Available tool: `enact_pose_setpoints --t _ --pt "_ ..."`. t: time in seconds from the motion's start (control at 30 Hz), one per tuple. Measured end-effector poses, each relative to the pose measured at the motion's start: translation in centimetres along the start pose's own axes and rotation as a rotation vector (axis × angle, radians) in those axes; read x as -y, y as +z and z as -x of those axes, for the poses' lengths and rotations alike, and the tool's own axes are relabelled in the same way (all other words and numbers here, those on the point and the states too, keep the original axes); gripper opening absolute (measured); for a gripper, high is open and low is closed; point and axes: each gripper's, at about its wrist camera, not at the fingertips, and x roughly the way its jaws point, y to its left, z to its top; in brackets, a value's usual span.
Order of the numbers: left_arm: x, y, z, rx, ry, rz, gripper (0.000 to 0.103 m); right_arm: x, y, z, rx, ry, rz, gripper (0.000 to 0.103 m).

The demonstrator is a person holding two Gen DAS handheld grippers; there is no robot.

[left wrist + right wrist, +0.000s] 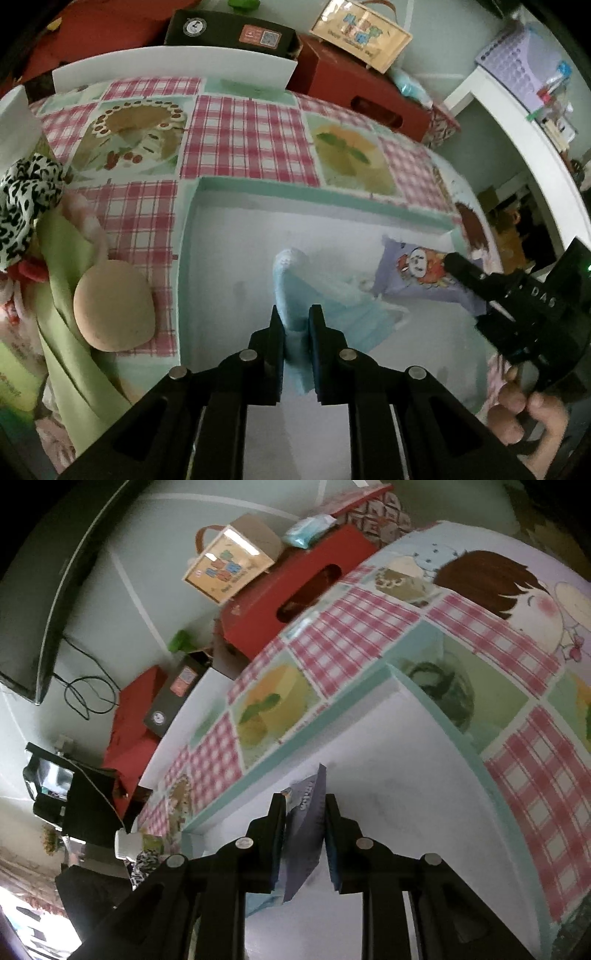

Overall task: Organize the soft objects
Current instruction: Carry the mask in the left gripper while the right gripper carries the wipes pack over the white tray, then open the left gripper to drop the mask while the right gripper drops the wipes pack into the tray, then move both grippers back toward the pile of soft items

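Cloth, pale blue [295, 295] and limp, hangs pinched in the nearly closed left gripper [295, 317] over the white tray [229, 236] on the table, likely light and floppy, best held at its edge, while the right gripper [304, 812] clamps a purple printed piece [303, 834].

Both claws point steeply downward, the left claw [296, 319] and right claw [306, 808] each clamped shut.
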Motion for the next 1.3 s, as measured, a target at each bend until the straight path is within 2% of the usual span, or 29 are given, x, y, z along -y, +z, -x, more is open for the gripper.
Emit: enact_pose_setpoints --t 0.03,0.1,0.2,0.33,0.43,0.5,0.53,0.6,0.73,0.8,0.93,1.07,1.3 --pt "0.0 0.0 0.0 -0.002 0.012 -0.007 0.018 0.1 0.0 0.0 -0.002 -0.011 0.002 0.025" --pt "0.1 -0.1 -0.1 -0.006 0.037 -0.018 0.033 0.2 0.0 0.1 -0.005 -0.051 0.011 0.028" --pt "-0.1 -0.3 0.1 -0.008 0.069 -0.017 0.053 0.6 0.0 0.4 -0.01 -0.111 0.018 0.04" --pt "0.0 -0.3 0.2 -0.008 0.089 -0.023 0.06 0.7 0.0 0.7 -0.016 -0.18 0.04 0.043" --pt "0.2 -0.4 0.7 -0.008 0.092 -0.031 0.067 0.2 -0.2 1.2 -0.02 -0.249 0.082 0.05" --pt "0.5 -0.5 1.1 0.0 0.096 -0.038 0.081 -0.7 -0.4 1.5 -0.021 -0.306 0.135 0.058" --pt "0.6 -0.5 1.3 0.009 0.104 -0.042 0.085 -1.1 -0.5 1.7 -0.02 -0.329 0.161 0.063" --pt "0.9 -0.4 1.8 0.025 0.11 -0.048 0.087 -2.2 -0.7 2.2 -0.006 -0.366 0.216 0.069" --pt "0.9 -0.4 2.8 0.053 0.12 -0.047 0.088 -3.5 -1.0 3.0 0.015 -0.387 0.268 0.078" --pt "0.9 -0.4 3.2 0.07 0.134 -0.053 0.099 -3.9 -1.2 3.4 0.023 -0.393 0.275 0.084" --pt "1.0 -0.4 3.7 0.082 0.137 -0.062 0.102 -4.1 -1.3 4.0 0.046 -0.394 0.281 0.103" --pt "0.9 -0.4 3.9 0.082 0.117 -0.049 0.102 -3.9 -1.2 4.8 0.092 -0.404 0.277 0.103" --pt "0.5 -0.4 4.1 0.091 0.102 -0.024 0.102 -4.0 -1.3 5.1 0.122 -0.423 0.284 0.103"
